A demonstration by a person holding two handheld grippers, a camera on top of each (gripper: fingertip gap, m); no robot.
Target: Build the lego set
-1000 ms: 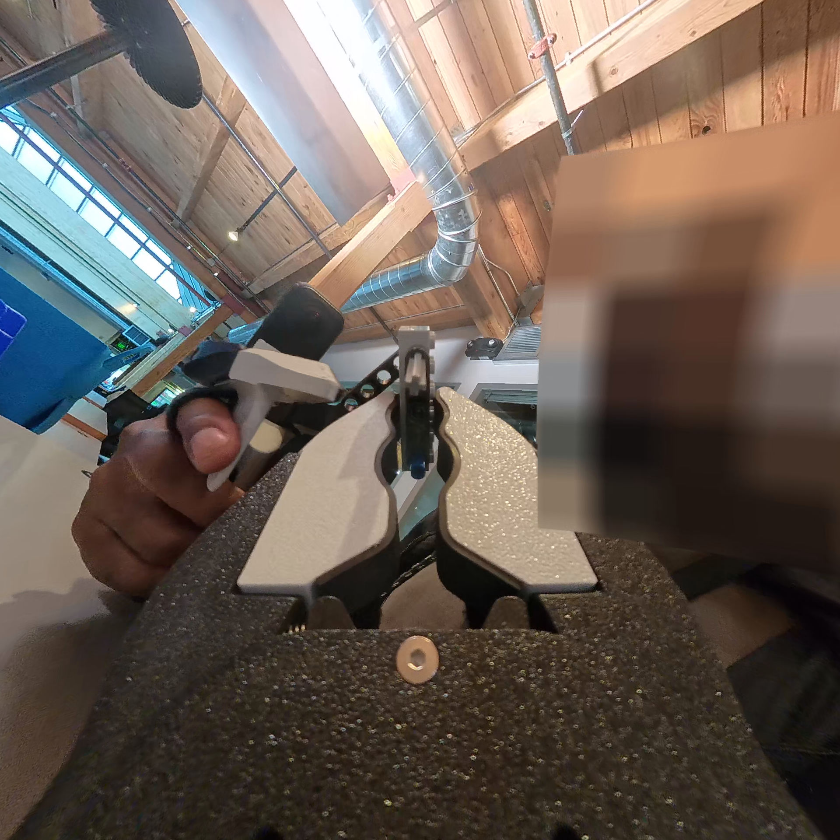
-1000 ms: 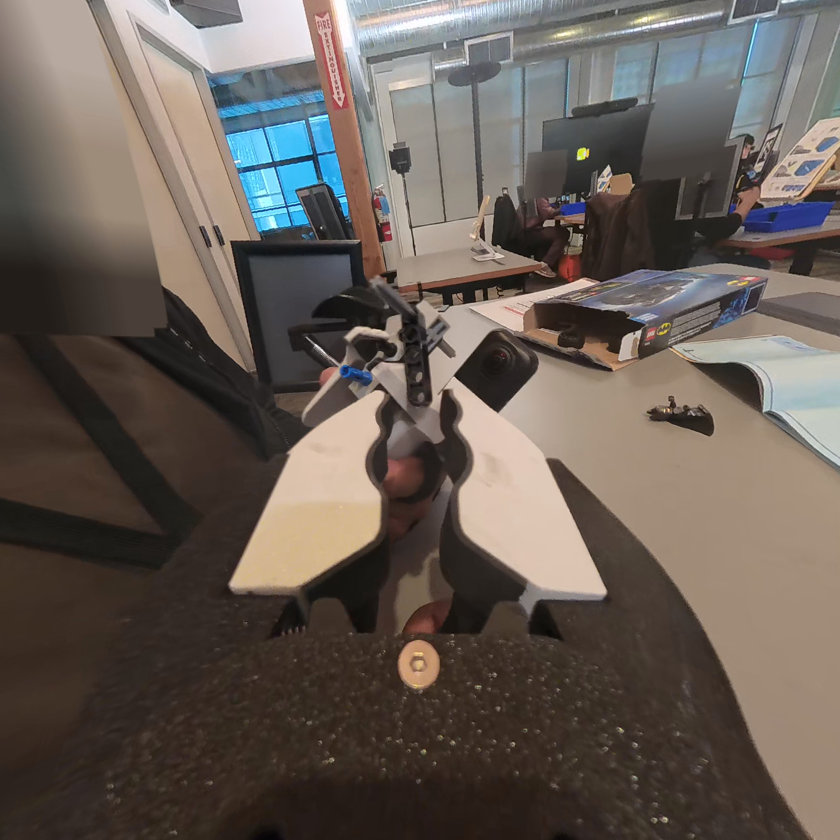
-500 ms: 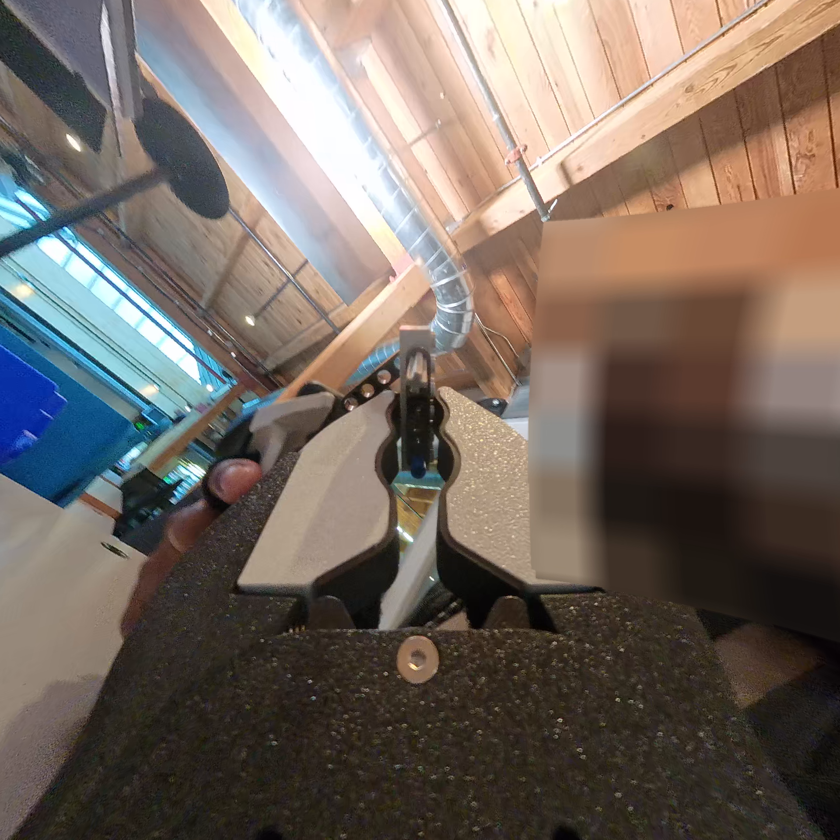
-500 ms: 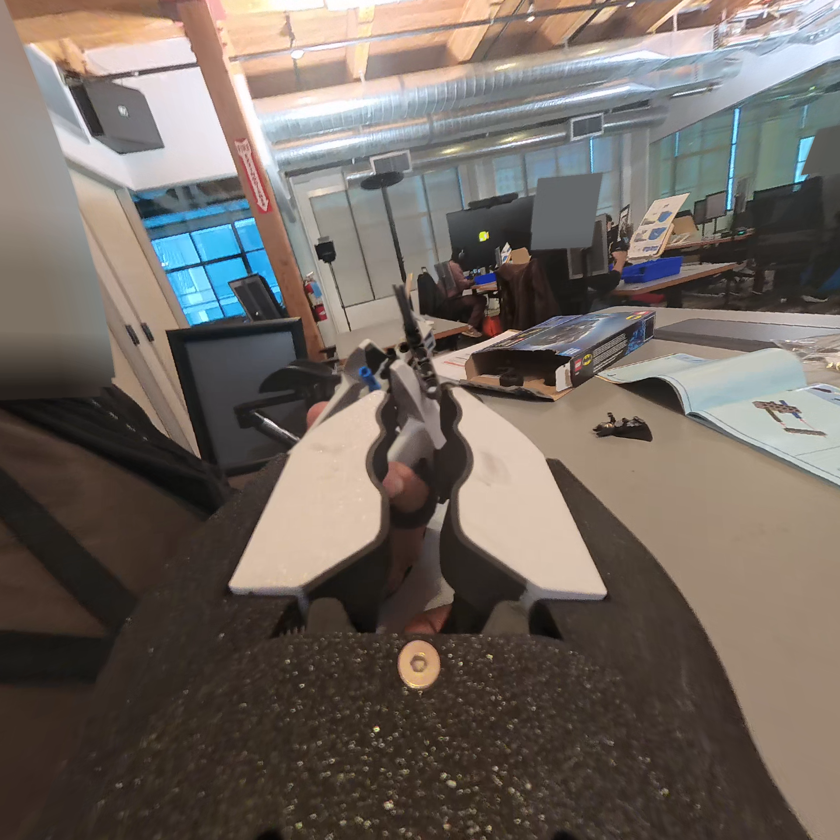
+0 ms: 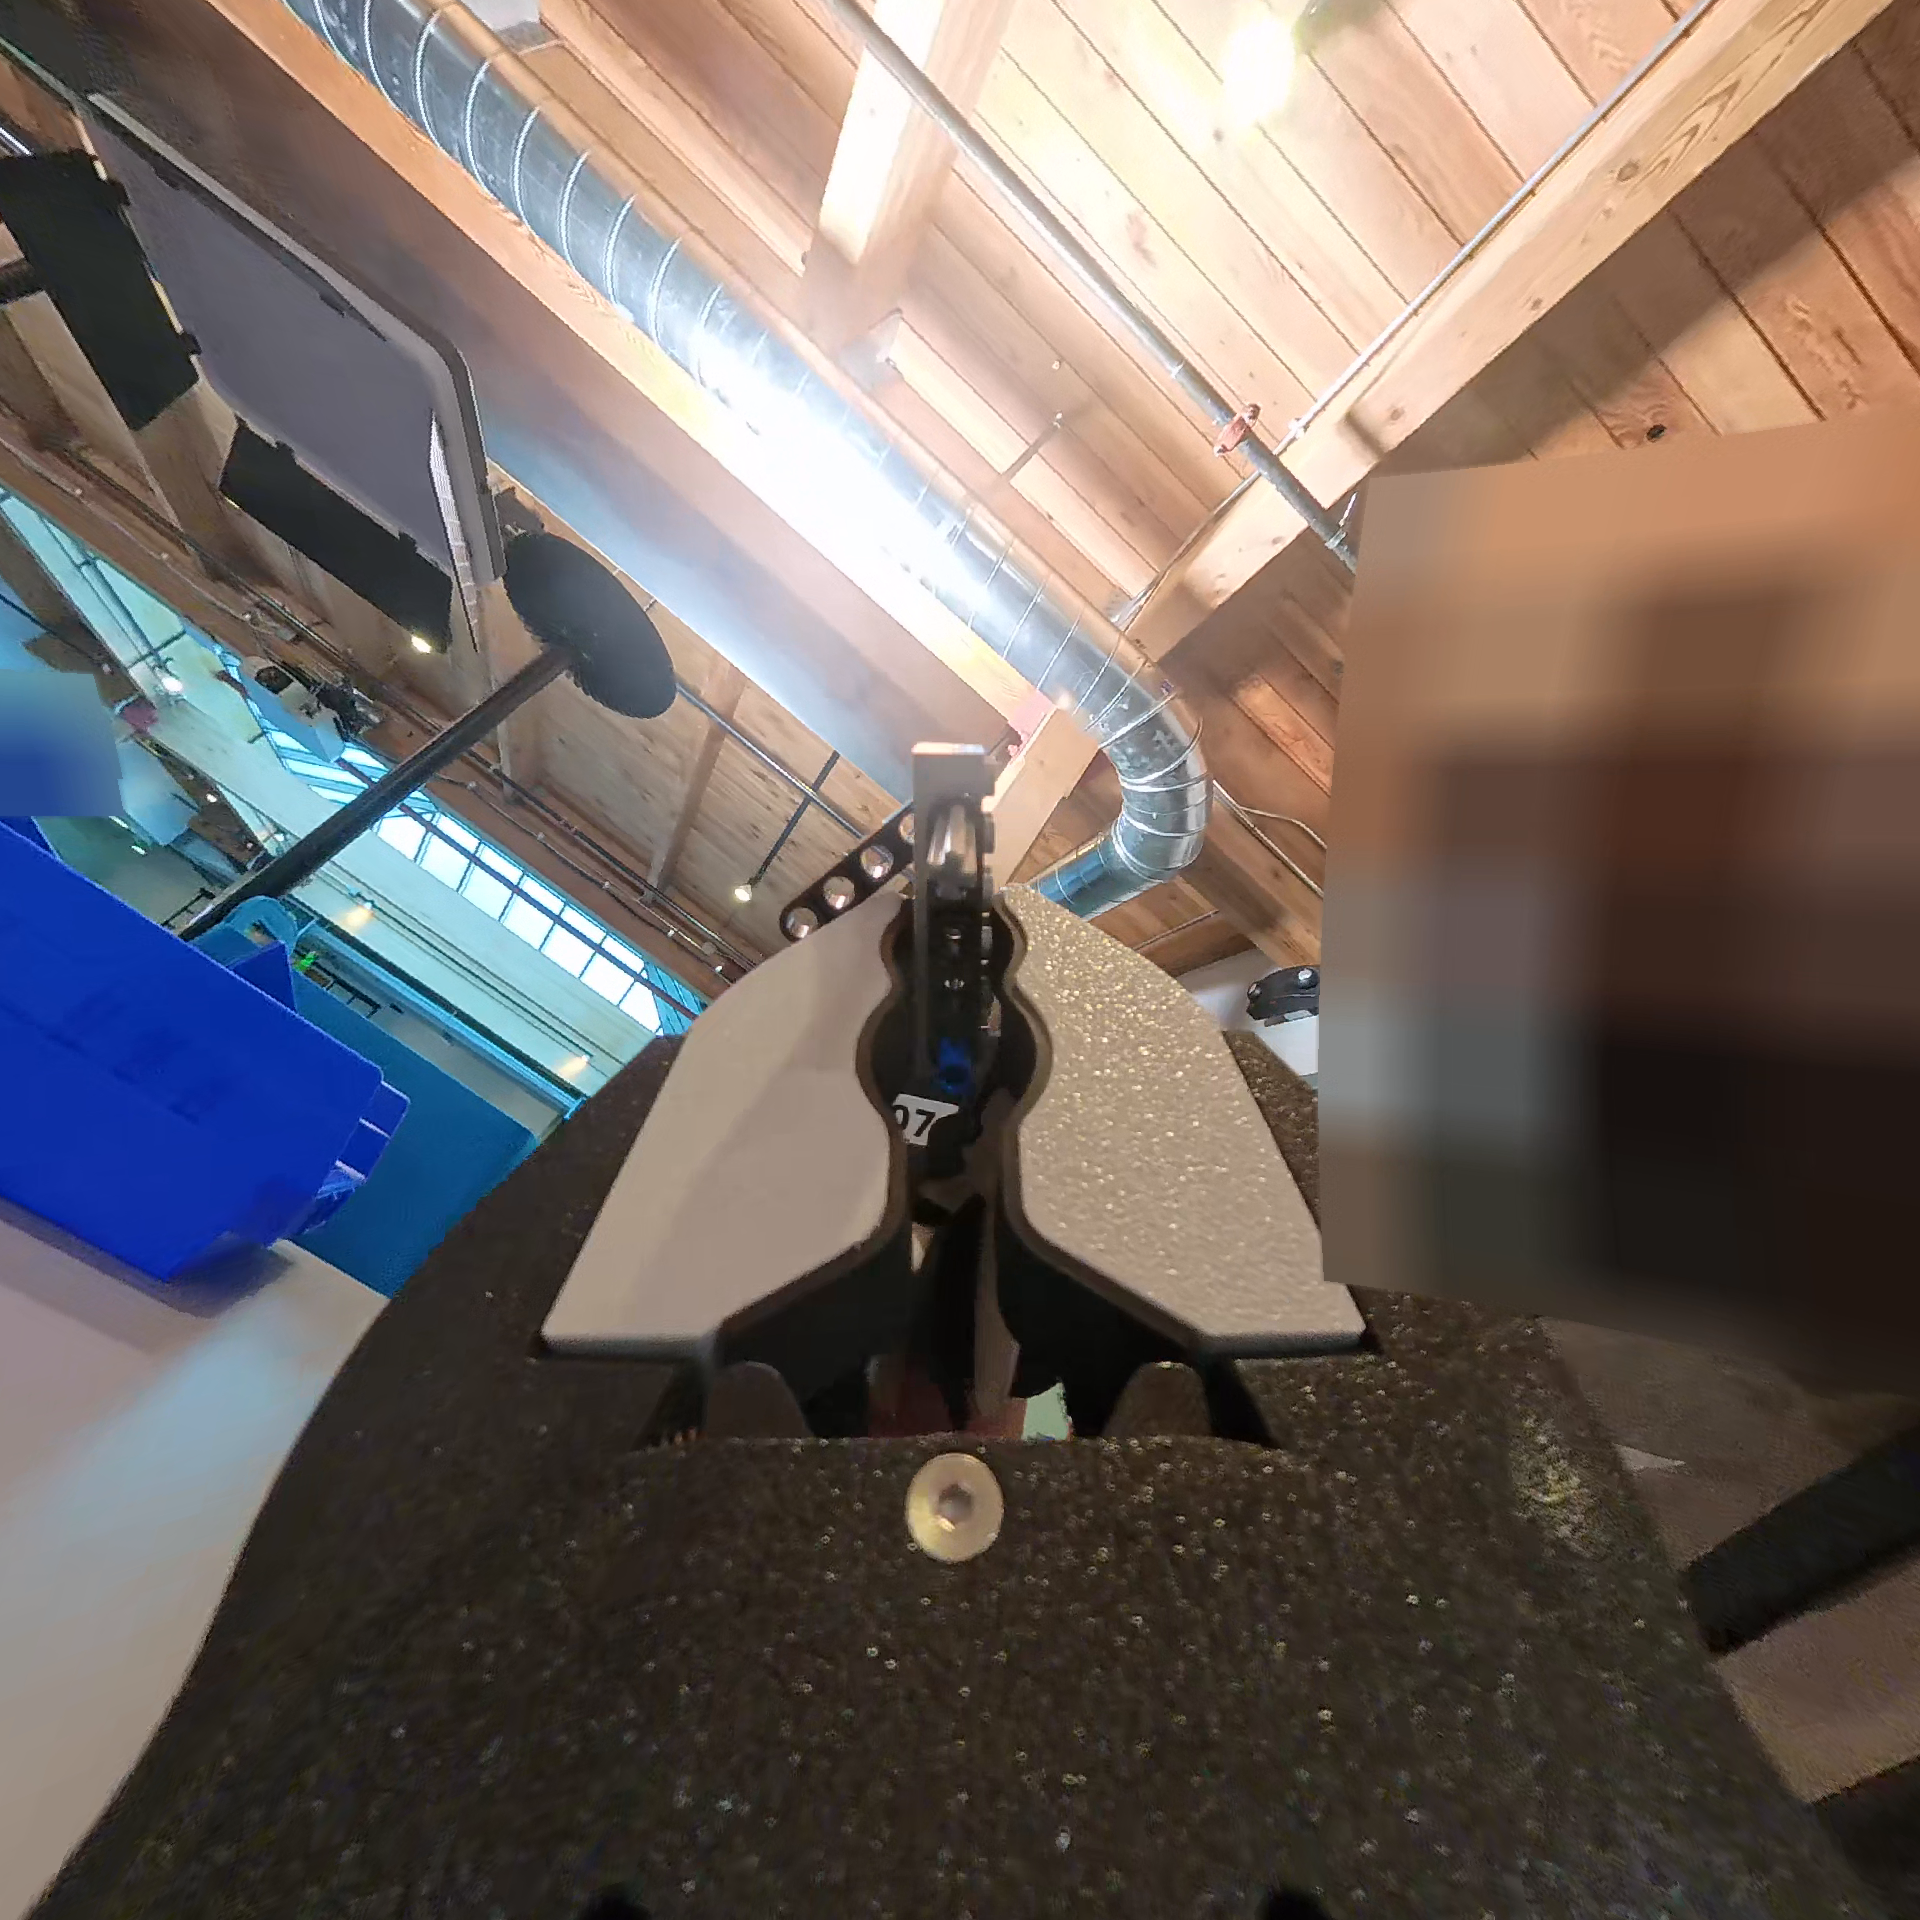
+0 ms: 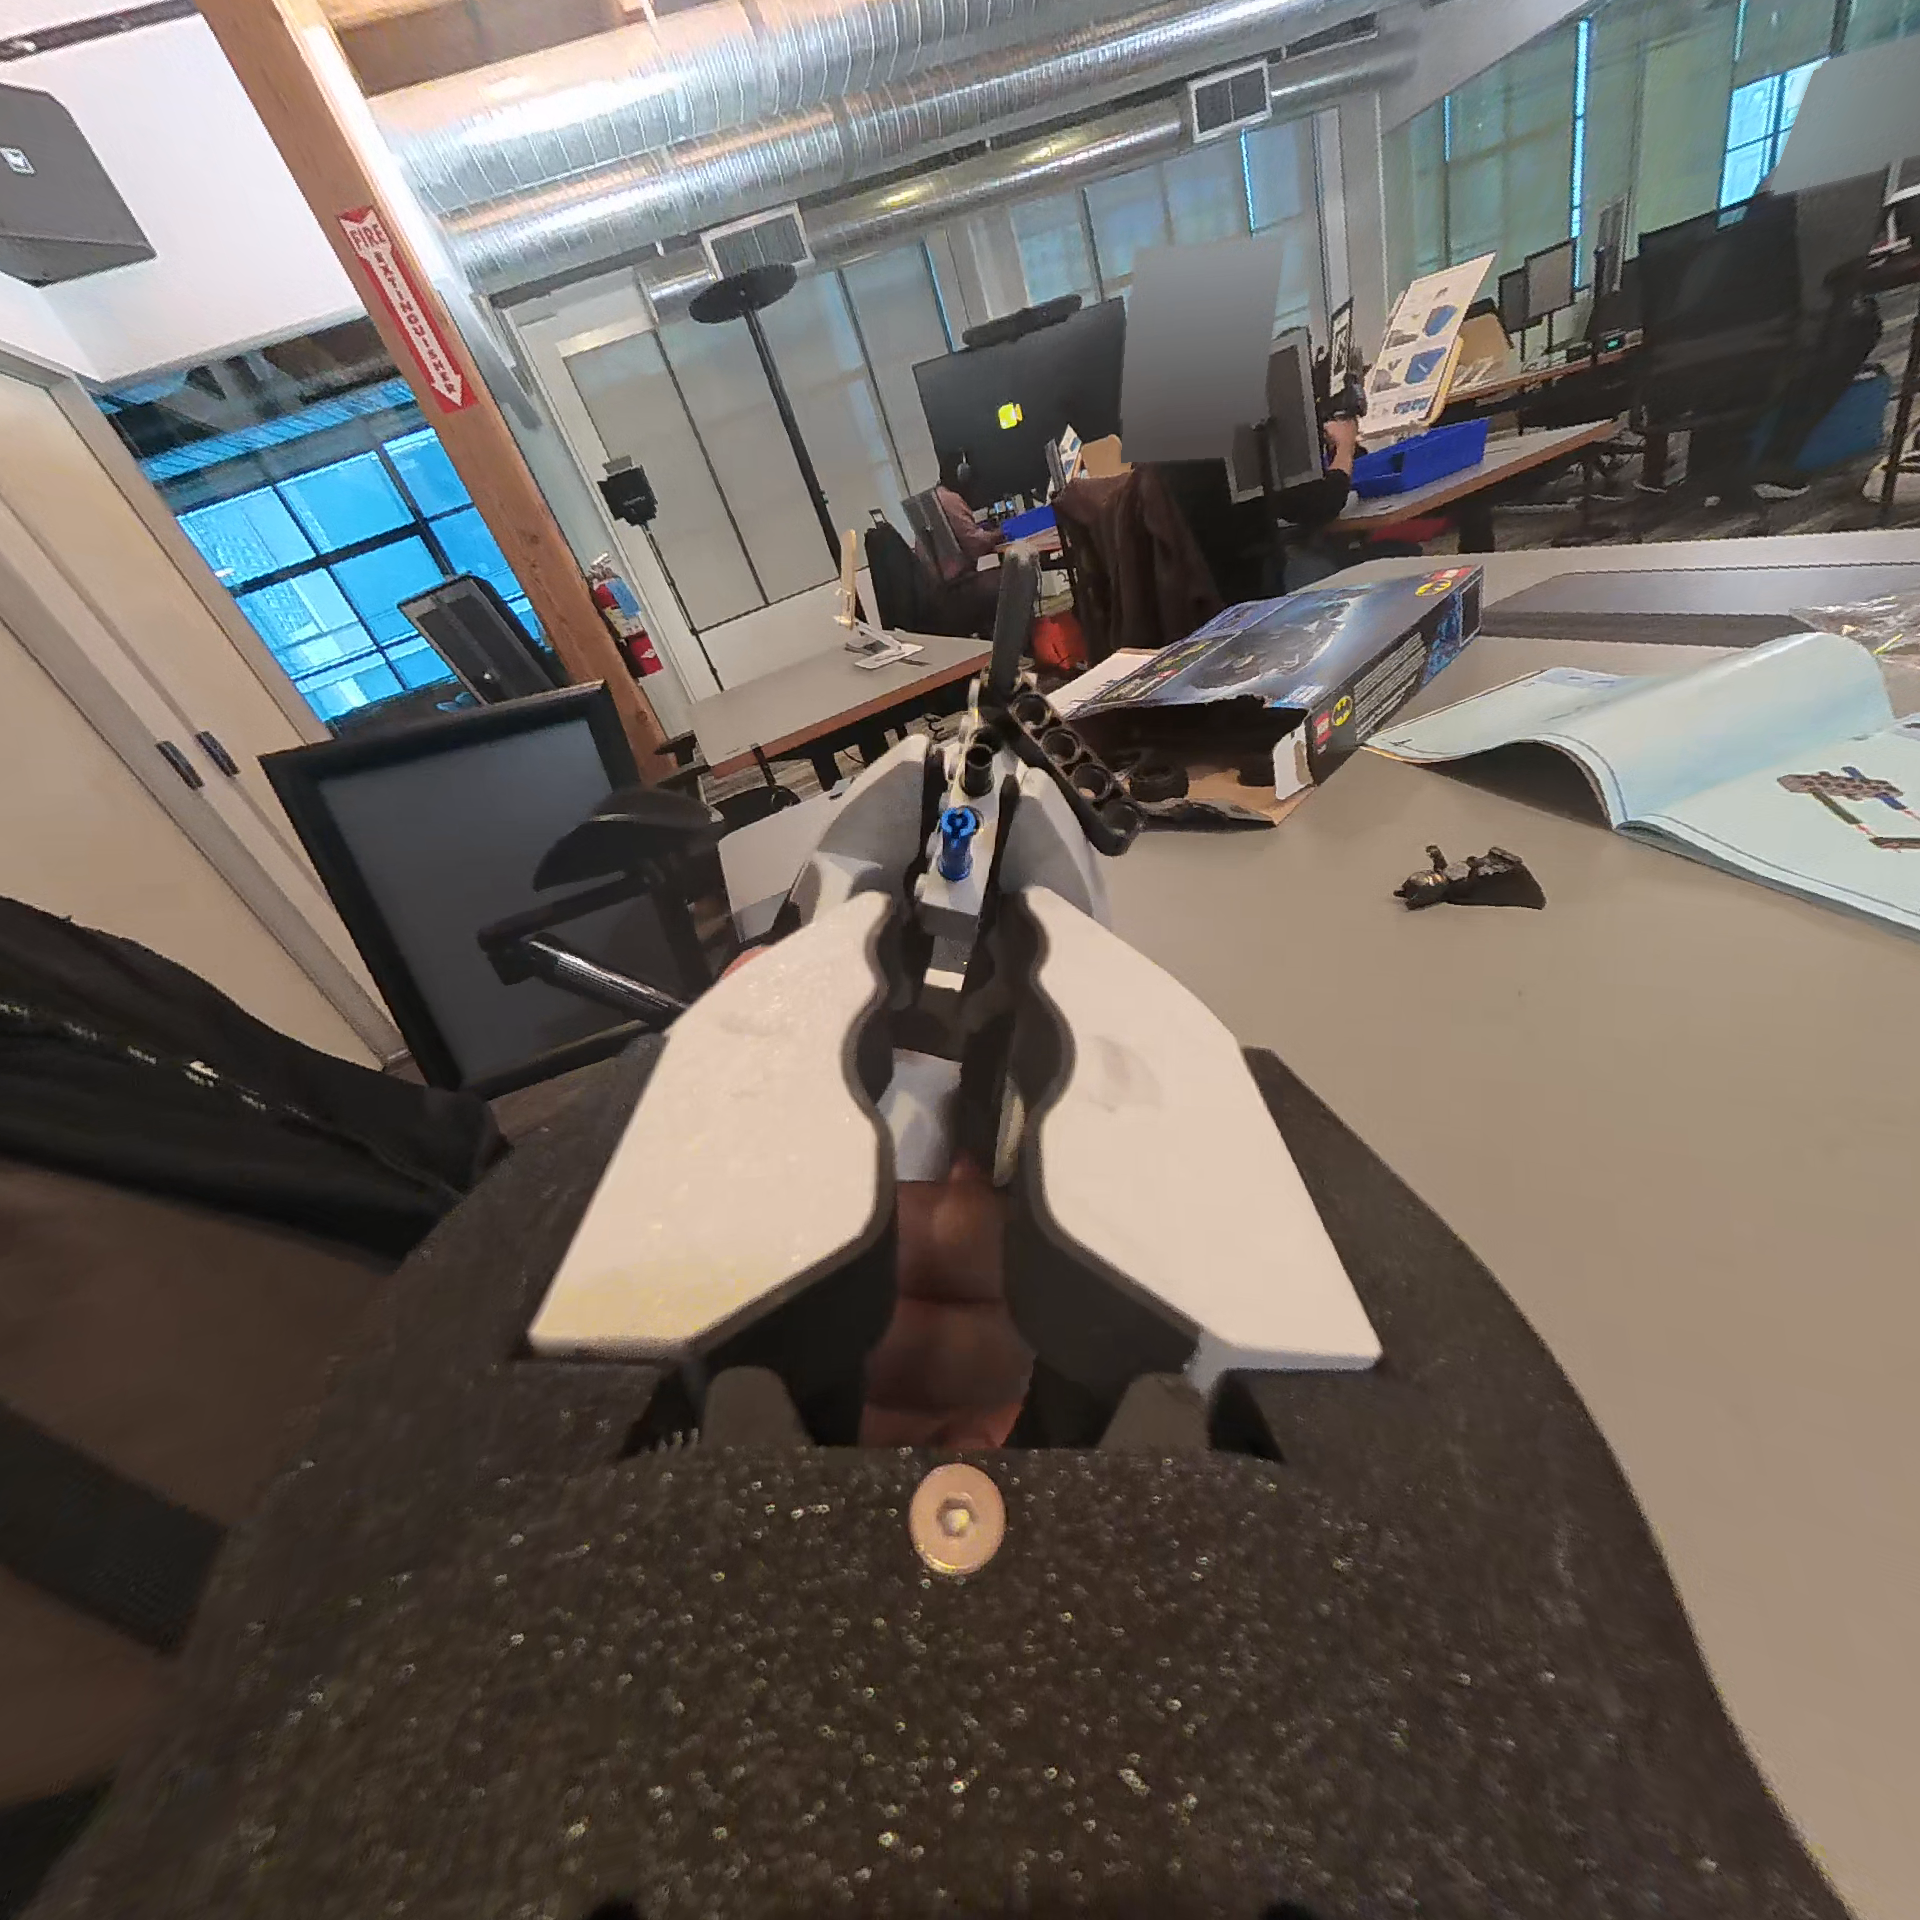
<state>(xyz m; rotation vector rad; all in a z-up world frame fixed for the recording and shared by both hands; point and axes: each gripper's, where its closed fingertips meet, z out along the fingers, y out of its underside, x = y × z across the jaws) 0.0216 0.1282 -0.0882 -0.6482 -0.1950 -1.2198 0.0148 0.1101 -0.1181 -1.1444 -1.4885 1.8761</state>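
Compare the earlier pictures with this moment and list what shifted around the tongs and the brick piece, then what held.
The left tongs tilted further up toward the ceiling; the hand and right tongs, at their left before, have left that view. In the right view, the small brick assembly turned, its blue pin now facing the camera, black holed beam to the right. Unchanged: both tongs stay closed on the assembly; box, booklet, table.
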